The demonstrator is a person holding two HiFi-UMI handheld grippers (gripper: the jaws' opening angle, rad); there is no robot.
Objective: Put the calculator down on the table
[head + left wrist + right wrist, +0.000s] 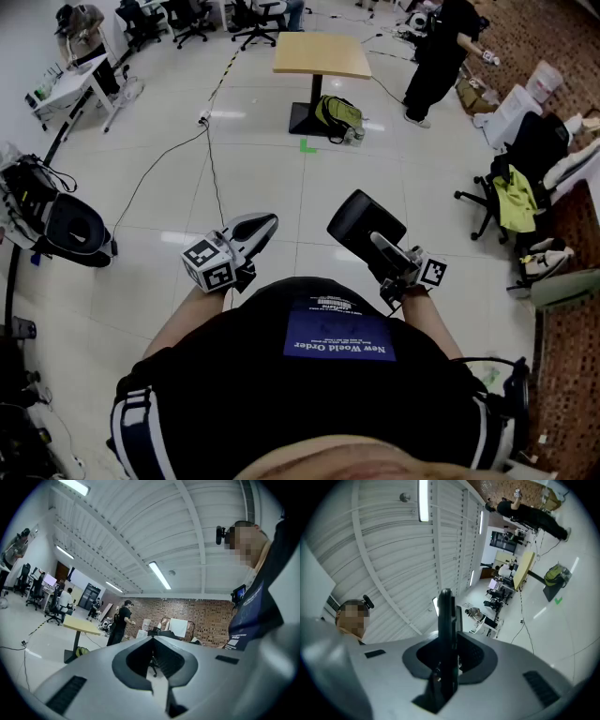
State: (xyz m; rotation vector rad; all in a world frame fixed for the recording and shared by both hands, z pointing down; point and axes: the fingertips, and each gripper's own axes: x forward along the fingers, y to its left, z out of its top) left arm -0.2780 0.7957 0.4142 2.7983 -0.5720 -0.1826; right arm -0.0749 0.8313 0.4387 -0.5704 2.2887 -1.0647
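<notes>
My right gripper (382,246) is shut on a black calculator (362,223), held in front of the person's chest above the floor. In the right gripper view the calculator (446,616) stands edge-on between the jaws of the right gripper (449,644), which press on both its faces. My left gripper (265,225) is held beside it at the left; in its own view the left gripper (153,639) has its tips together with nothing between them. The table (322,56), with a light wooden top on a black pedestal, stands a few steps ahead across the white floor.
A green backpack (337,114) lies at the table's foot, with a green tape mark (307,145) near it. A cable (211,173) runs across the floor. A person in black (439,56) stands at the far right. Office chairs (525,178) are on the right, a black bag (66,230) on the left.
</notes>
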